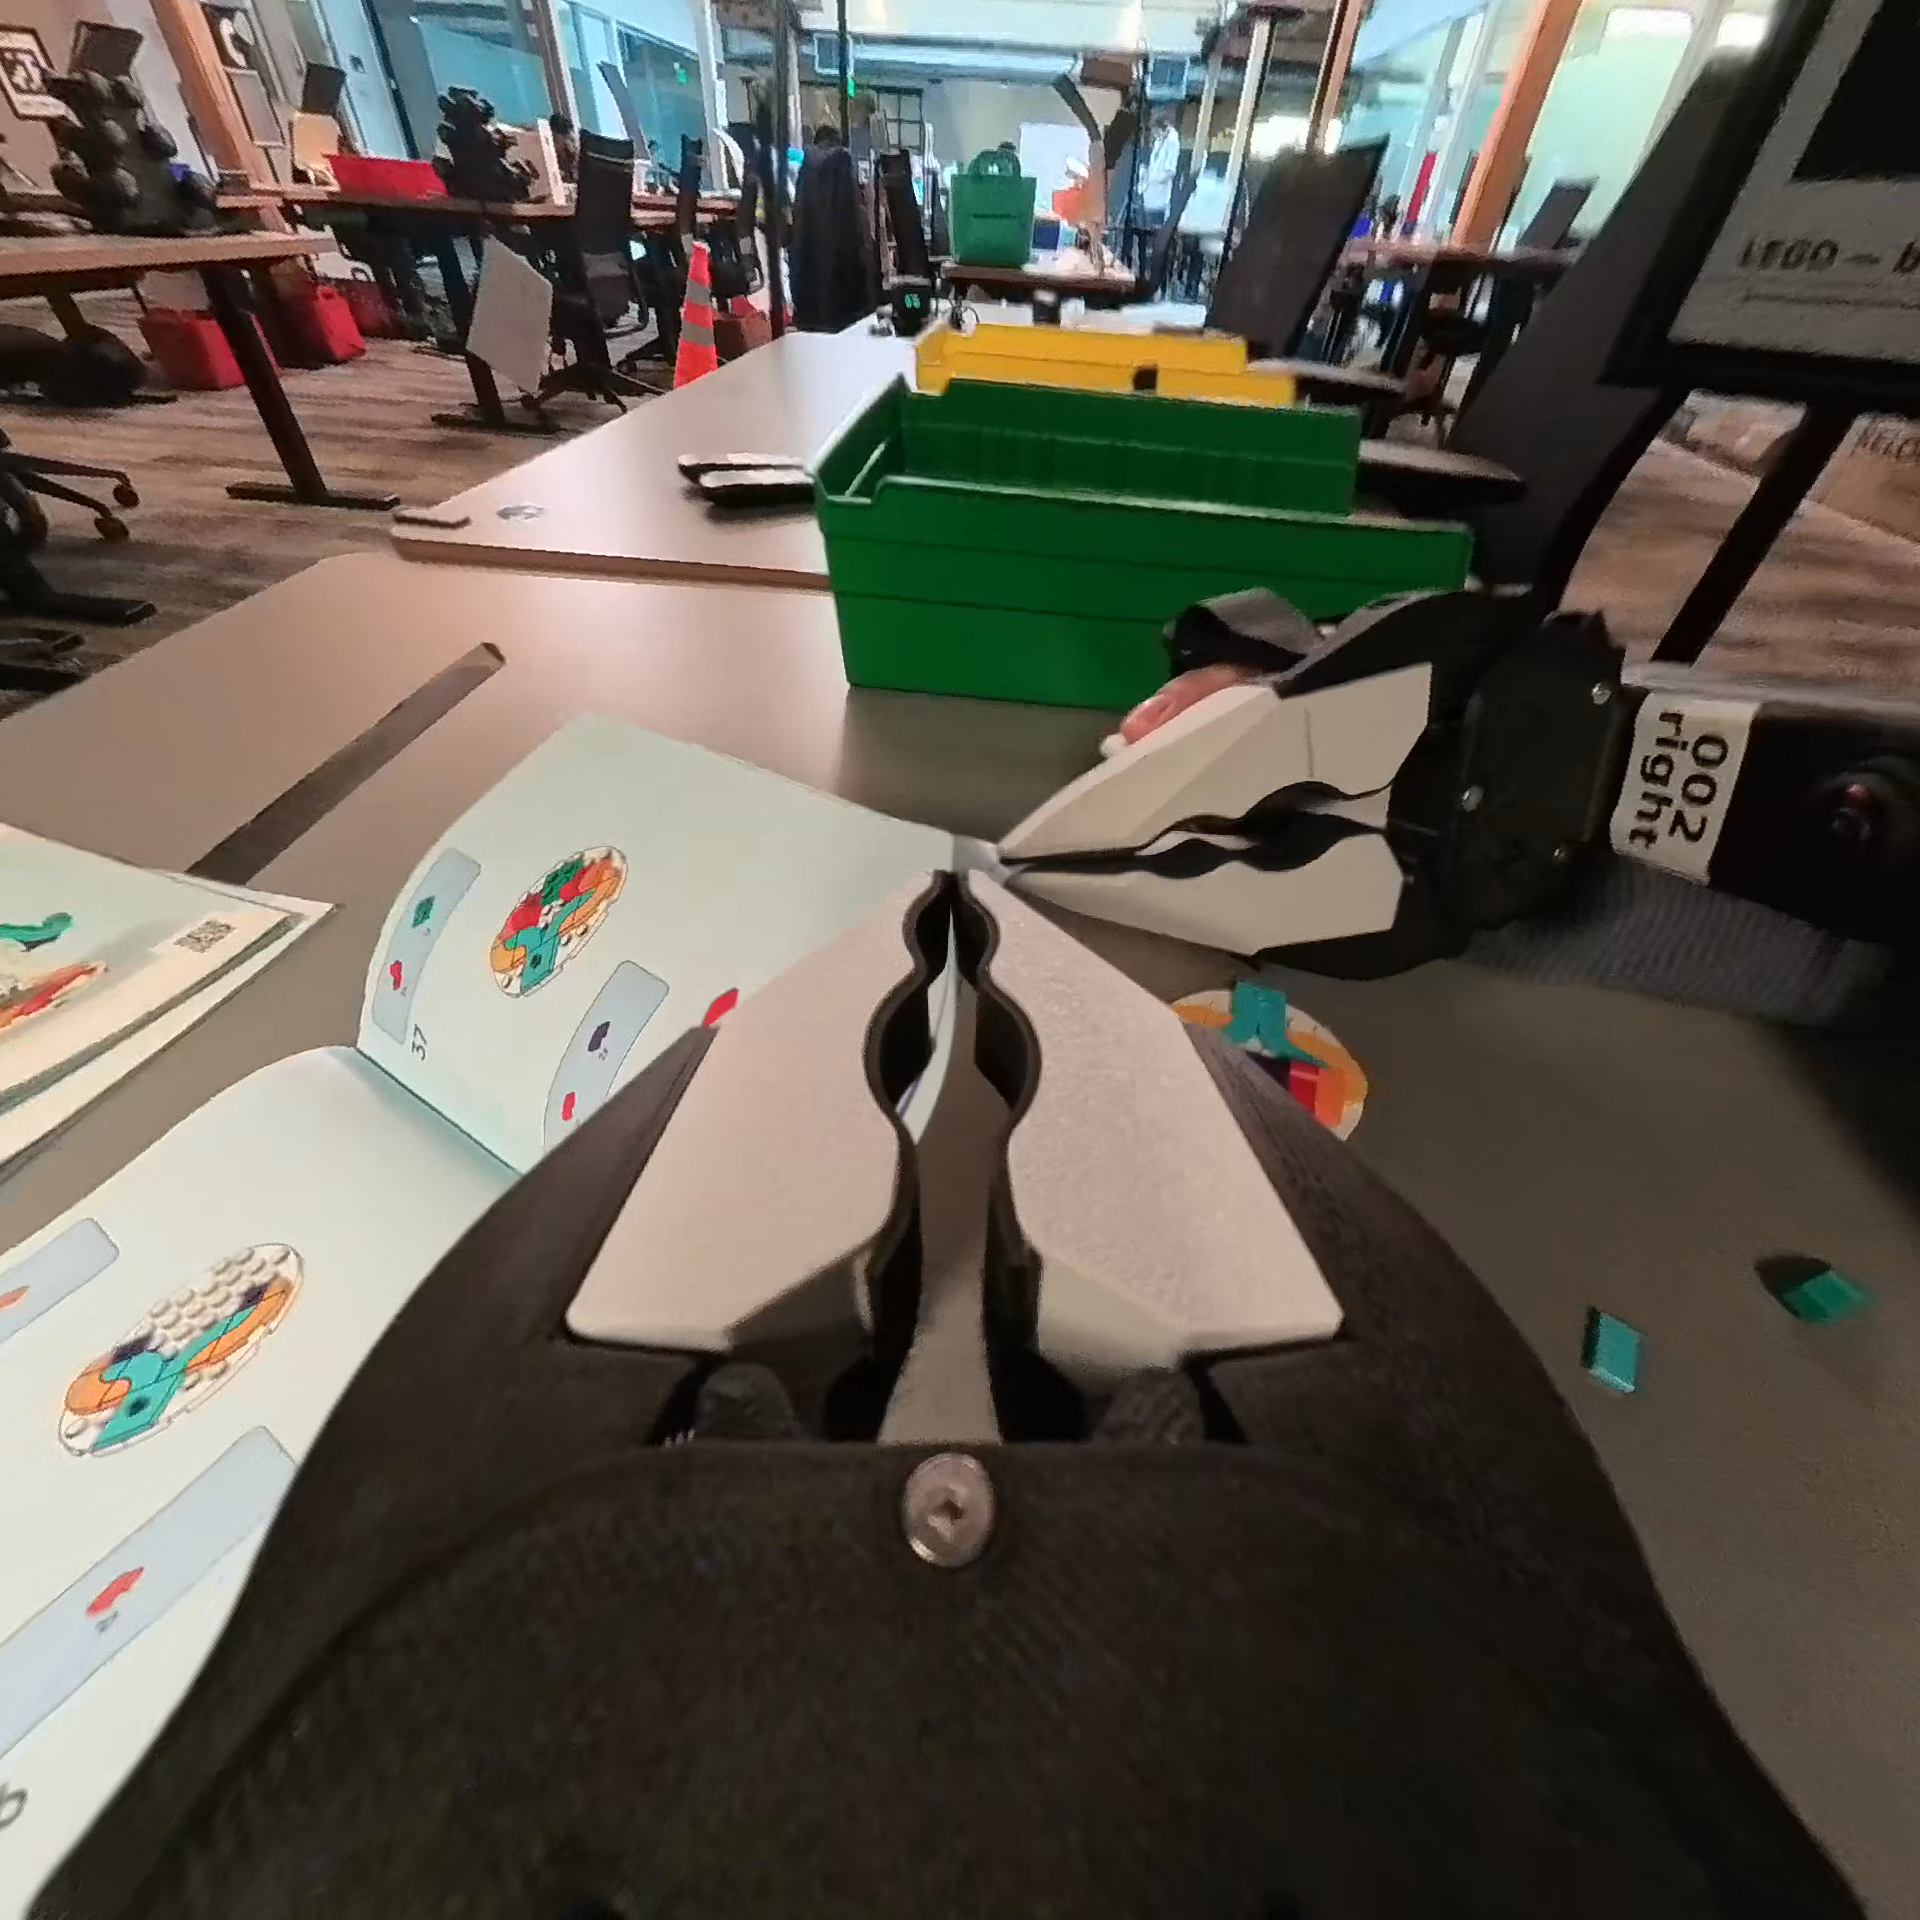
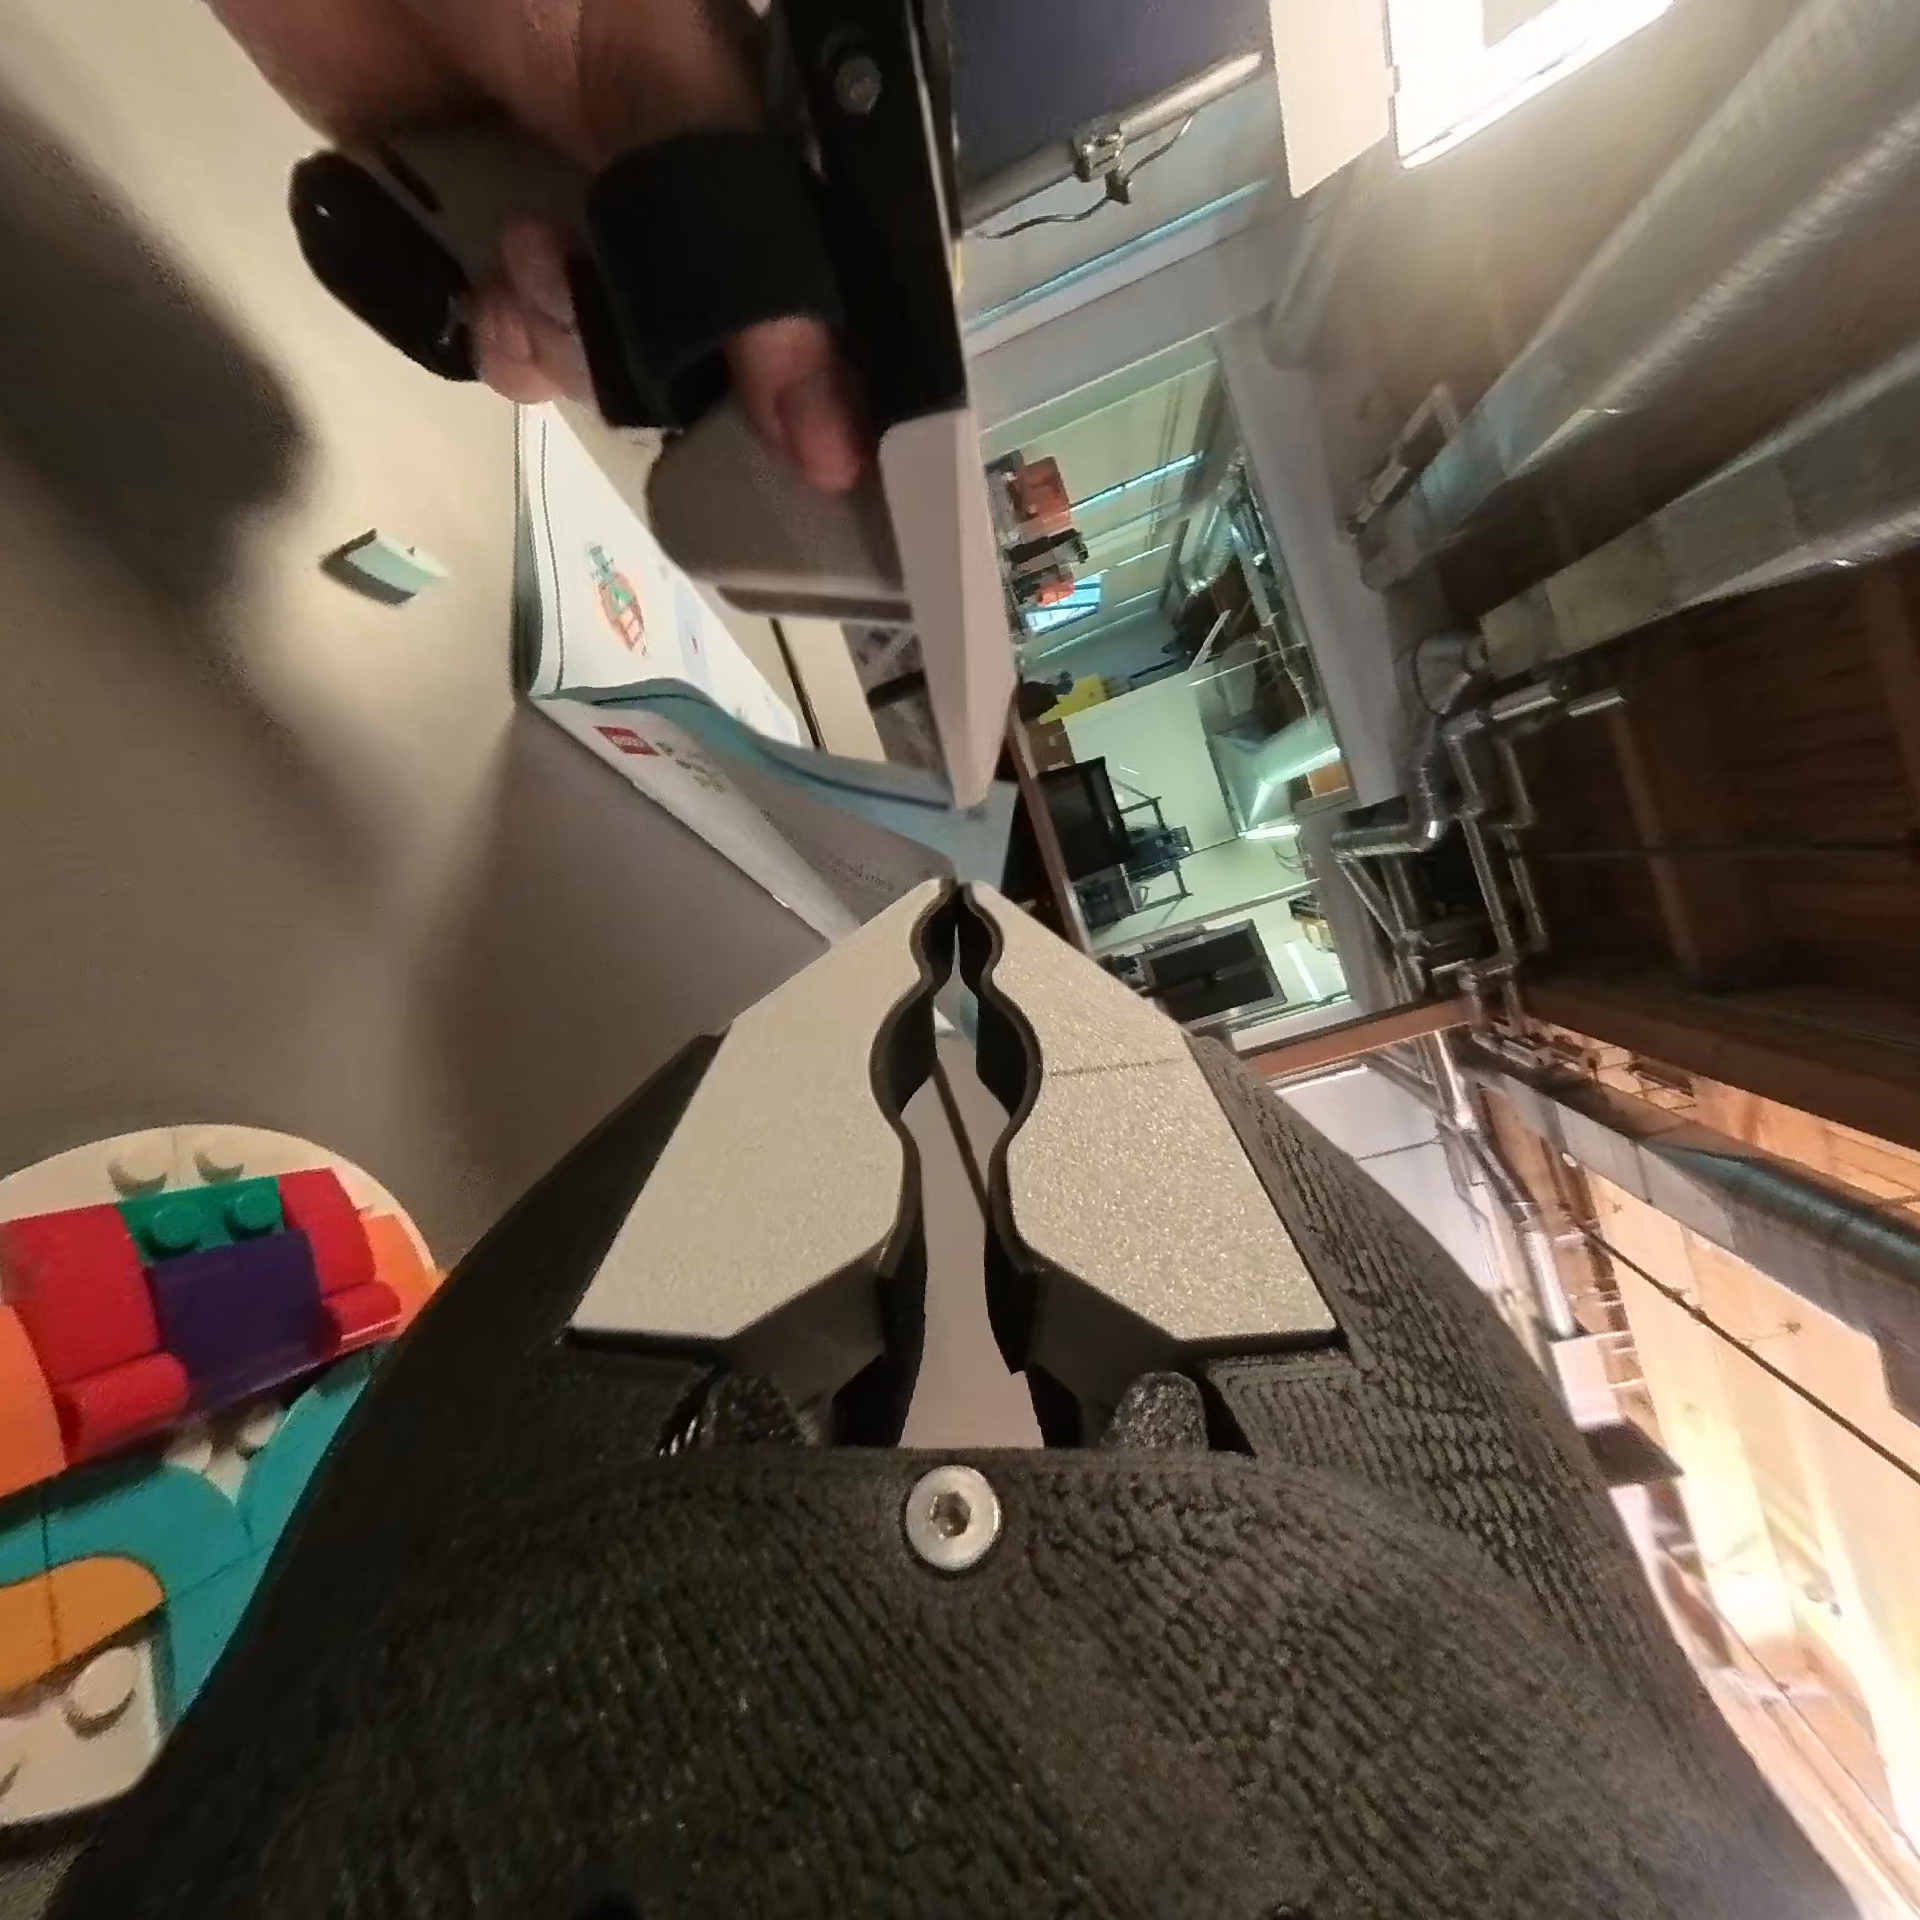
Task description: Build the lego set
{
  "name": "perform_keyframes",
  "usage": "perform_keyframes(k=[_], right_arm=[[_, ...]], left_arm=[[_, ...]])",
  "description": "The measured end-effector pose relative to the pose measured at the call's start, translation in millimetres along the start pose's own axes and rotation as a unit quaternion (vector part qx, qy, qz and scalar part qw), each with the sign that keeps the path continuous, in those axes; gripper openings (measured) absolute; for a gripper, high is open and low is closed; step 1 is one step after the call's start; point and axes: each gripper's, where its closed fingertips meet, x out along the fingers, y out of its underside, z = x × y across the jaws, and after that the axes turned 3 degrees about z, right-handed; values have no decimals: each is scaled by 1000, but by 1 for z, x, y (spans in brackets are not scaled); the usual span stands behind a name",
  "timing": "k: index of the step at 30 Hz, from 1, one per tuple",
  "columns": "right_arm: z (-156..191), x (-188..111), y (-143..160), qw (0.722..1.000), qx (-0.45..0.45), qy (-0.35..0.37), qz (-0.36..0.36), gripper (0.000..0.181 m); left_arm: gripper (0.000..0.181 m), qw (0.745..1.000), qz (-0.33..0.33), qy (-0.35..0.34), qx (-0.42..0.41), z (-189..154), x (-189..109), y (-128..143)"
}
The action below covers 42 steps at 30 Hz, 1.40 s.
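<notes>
— Both tools look pinched together, holding nothing: left tool (image 1: pixel 954 883) over the instruction booklet (image 1: pixel 665 831), right tool (image 1: pixel 1003 854) beside it.

— And the lego model (image 1: pixel 1273 1055)?

— Sitting on the counter (image 1: pixel 1558 1143), near two loose teal bricks (image 1: pixel 1612 1351).

White label (image 1: pixel 1673 774) with black print, two lines, on the body of the right gripper (image 1: pixel 1006 857). Open booklet (image 1: pixel 665 831): one printed step number beside the part pictures. Closed booklet (image 1: pixel 125 966): small square code on its cover. Black-framed sign (image 1: pixel 1808 260), upper right: one line of print, blurred. Square black-and-white marker (image 1: pixel 26 68), far upper left.
</notes>
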Motion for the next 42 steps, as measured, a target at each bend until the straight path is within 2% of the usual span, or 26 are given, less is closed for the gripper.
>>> perform_keyframes(k=[3, 5, 9, 13, 15, 18, 21, 24, 26, 29, 31, 35, 40, 42], right_arm=[[3, -1, 5, 1000, 7, -15, 7, 0], [5, -1, 8, 1000, 12, -24, 12, 0], [7, -1, 11, 999, 9, -30, 21, 0], [10, -2, 14, 999, 2, -38, 30, 0], [11, -2, 16, 999, 3, -40, 34, 0], [11, -2, 19, 998, 2, -41, 41, 0], [10, -3, 23, 998, 0, -43, 51, 0], [7, -8, 35, 996, 7, -42, 75, 0], [8, -11, 48, 993, 9, -52, 106, 0], [1, -17, 72, 986, 5, -41, 163, 0], [2, -19, 79, 981, 35, -48, 183, 0], [14, -18, 95, 968, 52, -75, 234, 0], [30, -16, 109, 943, 129, -111, 286, 0], [36, -16, 114, 929, 163, -130, 306, 12]], left_arm=[[0, 996, -46, -37, -70, 22, -14, -9], [0, 983, -81, -108, -124, 48, -34, -12], [0, 947, -124, -241, -170, 77, -78, -3], [0, 894, -102, -382, -213, 93, -120, 26], [0, 886, -112, -385, -233, 87, -129, 29], [20, 876, -118, -403, -236, 79, -141, 30], [28, 870, -109, -446, -181, 75, -152, 27], [13, 878, -81, -464, -88, 65, -146, 23], [11, 886, -68, -458, -34, 51, -135, 19], [13, 890, -83, -443, 66, 22, -122, 3], [14, 892, -70, -428, 130, 3, -112, -3], [6, 894, 32, -397, 208, -20, -94, 17], [4, 884, 50, -370, 280, -42, -88, 26], [5, 889, 48, -353, 288, -46, -84, 30]])
